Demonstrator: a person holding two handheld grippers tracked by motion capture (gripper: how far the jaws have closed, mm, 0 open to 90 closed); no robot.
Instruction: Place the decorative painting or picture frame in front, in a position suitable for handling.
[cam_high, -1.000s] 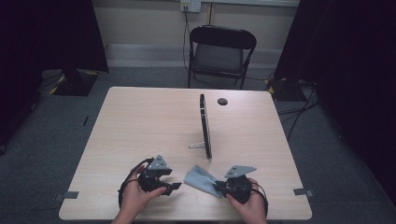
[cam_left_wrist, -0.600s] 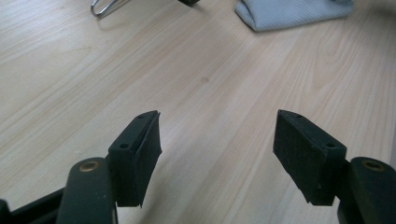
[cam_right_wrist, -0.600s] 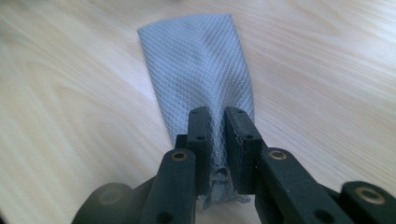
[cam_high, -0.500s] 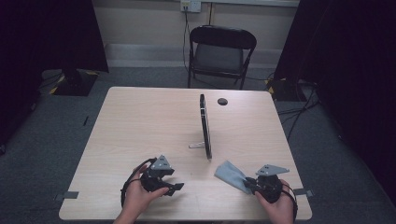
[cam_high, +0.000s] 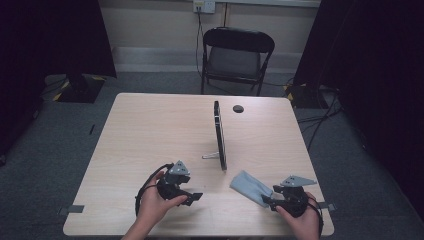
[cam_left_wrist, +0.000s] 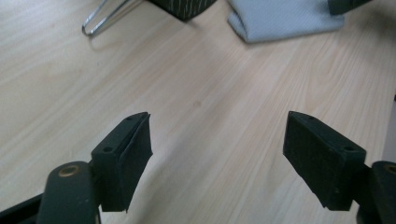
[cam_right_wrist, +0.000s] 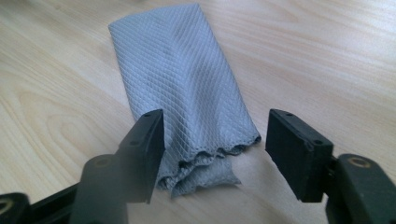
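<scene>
A folded grey cloth (cam_high: 249, 187) (cam_right_wrist: 187, 84) lies flat on the wooden table (cam_high: 150, 135), front right. My right gripper (cam_high: 269, 201) (cam_right_wrist: 215, 135) is at the cloth's near end; its jaws have just been opening and now stand open on either side of the cloth without pressing on it. My left gripper (cam_high: 194, 197) (cam_left_wrist: 217, 135) hovers low over bare wood at the front left, its jaws also just opening wider, with nothing between them. Ahead of it lies the cloth (cam_left_wrist: 285, 18).
A thin black panel (cam_high: 219, 134) stands on edge on a wire stand (cam_high: 210, 156) (cam_left_wrist: 100, 21) at the table's middle. A small black disc (cam_high: 238, 108) lies near the far edge. A folding chair (cam_high: 235, 57) stands behind the table.
My right gripper carried the cloth from the front middle to the front right, then opened and let it go onto the table. The left gripper has barely moved and stands slightly wider open.
</scene>
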